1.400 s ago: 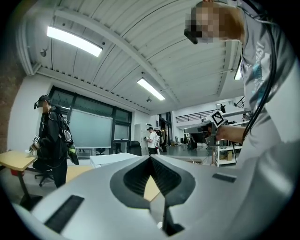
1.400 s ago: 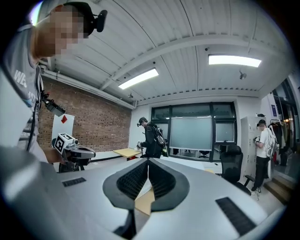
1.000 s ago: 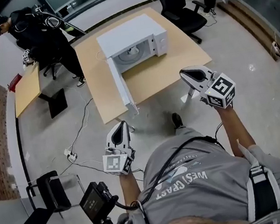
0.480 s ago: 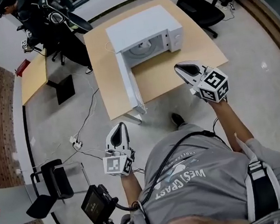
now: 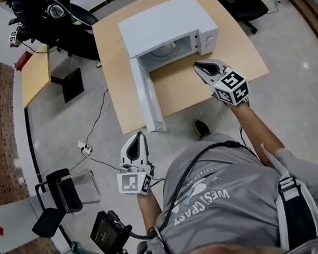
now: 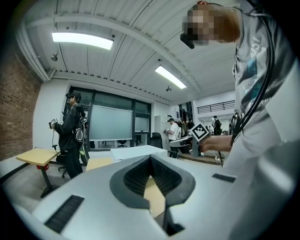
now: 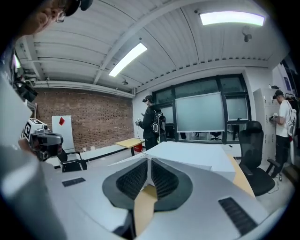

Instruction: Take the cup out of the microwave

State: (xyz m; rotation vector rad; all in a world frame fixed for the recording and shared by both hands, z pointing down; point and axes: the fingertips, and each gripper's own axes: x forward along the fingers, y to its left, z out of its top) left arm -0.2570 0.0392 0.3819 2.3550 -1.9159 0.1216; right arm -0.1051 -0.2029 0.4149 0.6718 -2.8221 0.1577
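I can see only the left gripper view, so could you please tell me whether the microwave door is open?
Observer: Yes. In the head view the microwave stands on the wooden table with its door swung wide open.
Operator: Thank you. Can you see anything inside it?
Observer: Only a pale round shape in the cavity, too small to tell what it is.
Operator: And is the right gripper holding anything?
Observer: No. The right gripper is shut, with nothing between its jaws.
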